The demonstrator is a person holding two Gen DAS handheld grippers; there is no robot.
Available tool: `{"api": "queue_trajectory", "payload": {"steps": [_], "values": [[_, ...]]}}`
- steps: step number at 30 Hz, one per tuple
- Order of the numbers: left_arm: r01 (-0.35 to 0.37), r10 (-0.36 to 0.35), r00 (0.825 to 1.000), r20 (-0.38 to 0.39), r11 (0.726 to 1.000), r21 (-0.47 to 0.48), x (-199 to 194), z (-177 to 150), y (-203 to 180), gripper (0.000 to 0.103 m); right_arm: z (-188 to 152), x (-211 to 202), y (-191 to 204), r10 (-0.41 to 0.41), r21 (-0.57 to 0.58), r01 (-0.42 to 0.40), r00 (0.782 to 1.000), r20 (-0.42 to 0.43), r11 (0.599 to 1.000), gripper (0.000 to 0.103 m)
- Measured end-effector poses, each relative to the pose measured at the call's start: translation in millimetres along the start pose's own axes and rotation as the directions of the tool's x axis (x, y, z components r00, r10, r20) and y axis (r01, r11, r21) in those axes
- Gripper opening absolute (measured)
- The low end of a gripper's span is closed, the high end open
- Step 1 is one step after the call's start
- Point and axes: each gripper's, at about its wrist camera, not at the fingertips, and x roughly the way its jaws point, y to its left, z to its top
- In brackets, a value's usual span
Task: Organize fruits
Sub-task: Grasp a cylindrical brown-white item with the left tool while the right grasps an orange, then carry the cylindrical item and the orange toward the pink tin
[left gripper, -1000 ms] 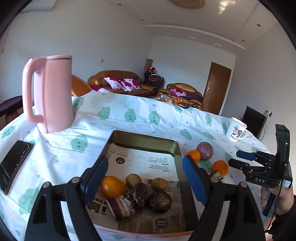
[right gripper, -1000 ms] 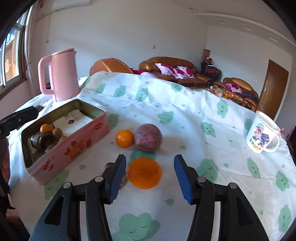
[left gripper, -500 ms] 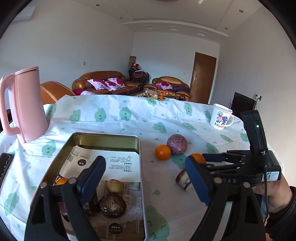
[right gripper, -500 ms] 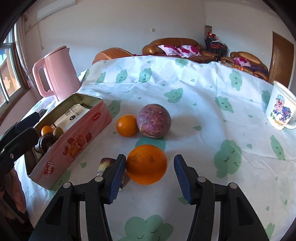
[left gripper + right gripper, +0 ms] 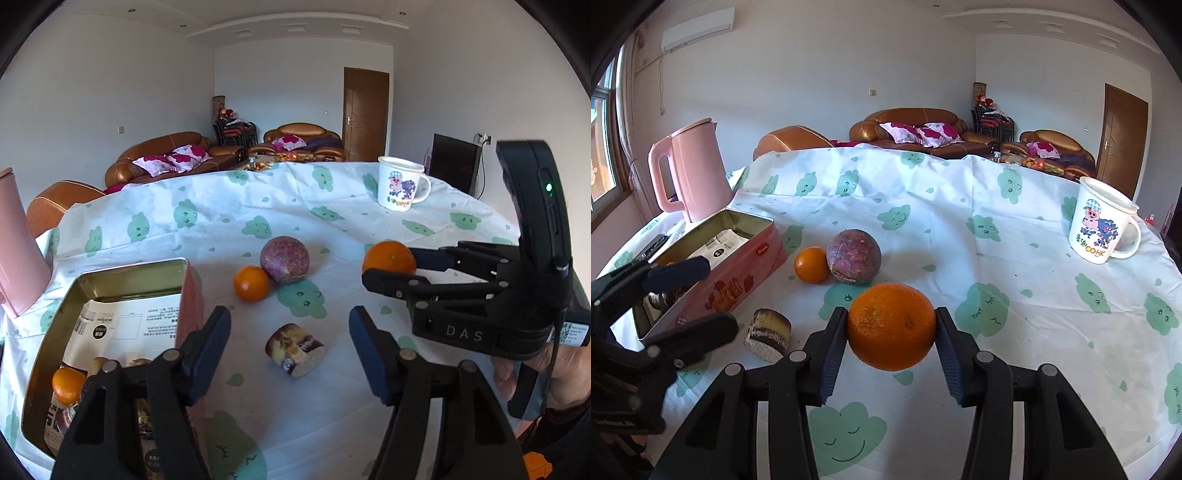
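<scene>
From low over the table and close in, my left wrist camera looks forward and down past the tin (image 5: 110, 280), my right one does likewise from further right, and both take in the purple fruit (image 5: 284, 259) (image 5: 853, 256) and mug (image 5: 400, 183) (image 5: 1102, 229).

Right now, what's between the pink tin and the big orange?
The layered cake piece lies on the cloth between the pink tin and the big orange, in the right wrist view.
</scene>
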Motion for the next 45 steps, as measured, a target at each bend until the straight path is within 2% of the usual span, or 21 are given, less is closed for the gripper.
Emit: {"api": "queue_trajectory", "payload": {"steps": [4,9,12,19,20,25,34,45], "values": [[0.0,0.003,0.997,-0.079,0.999,0.036,17.7,0.2,-11.7,0.062,0.0,-2.7,-8.0,0.013,0.033,-0.013,1.0,0.015,0.999,0.049],[-0.014,0.022,0.991,-0.132,0.998,0.062,30.0,0.6,-18.5,0.052,0.4,-4.0,-6.4,0.011,0.027,-0.012,1.0,0.025,1.0,0.049],[-0.03,0.042,0.987,-0.158,0.996,0.082,38.1,1.8,-21.8,0.052,-0.3,-4.2,-5.7,0.013,0.023,-0.014,1.0,0.027,1.0,0.049],[-0.025,0.036,0.972,-0.233,0.999,0.047,57.9,3.3,-13.4,0.046,-0.4,-0.4,-7.8,0.025,0.03,-0.025,1.0,0.01,0.999,0.049],[-0.019,0.03,0.972,-0.231,0.999,0.048,57.2,3.2,-13.7,0.038,-0.6,-0.8,-7.9,0.025,0.031,-0.026,1.0,0.012,0.999,0.049],[0.001,0.011,0.977,-0.211,0.998,0.057,51.7,2.7,-17.1,0.038,-1.0,-2.2,-7.1,0.021,0.028,-0.022,1.0,0.02,0.999,0.049],[0.001,0.002,0.996,-0.086,0.999,0.038,28.4,7.2,-12.5,0.038,-1.6,-13.9,-4.3,0.036,0.007,-0.037,0.996,0.077,0.999,0.049],[-0.015,0.016,0.999,0.03,1.0,-0.014,7.4,7.9,-1.8,0.038,-2.8,-27.0,-0.1,0.046,-0.022,-0.044,0.988,0.149,0.999,0.049]]}}
